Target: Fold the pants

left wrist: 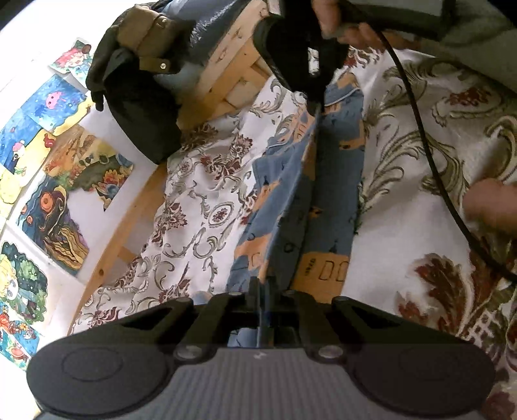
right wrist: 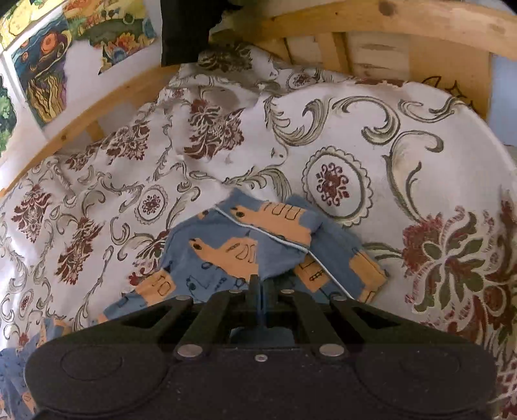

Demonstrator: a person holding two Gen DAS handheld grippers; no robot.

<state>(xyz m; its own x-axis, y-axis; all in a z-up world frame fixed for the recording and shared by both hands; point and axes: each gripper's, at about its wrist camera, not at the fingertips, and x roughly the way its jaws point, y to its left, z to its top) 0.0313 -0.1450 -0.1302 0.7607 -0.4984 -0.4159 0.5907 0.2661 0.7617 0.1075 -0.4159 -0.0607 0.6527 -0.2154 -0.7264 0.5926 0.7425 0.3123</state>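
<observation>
Folding stage: early to middle, by the look of it; the blue cotton pants with orange animal shapes (left wrist: 303,200) are gathered lengthwise but not yet a neat stack.
Left tool (left wrist: 262,284): closed, pinching an edge of the pants at the bottom centre of the left wrist view.
Right tool (right wrist: 258,284): closed on a bunched fold of the pants at the lower middle of the right wrist view.
Where the pants lie: on the white bedspread with maroon and olive floral scrolls (right wrist: 355,135), stretched between the two tools and partly lifted.
Look of the pants: soft, creased, one layer flopped over another, a pale piped seam showing.
Done: the legs seem brought together.
Left to do: smoothing and at least one more fold, judging by the loose shape.
Surroundings: wooden bed frame (right wrist: 371,19) at the upper edge, a dark olive jacket (left wrist: 135,97) at the upper left.
</observation>
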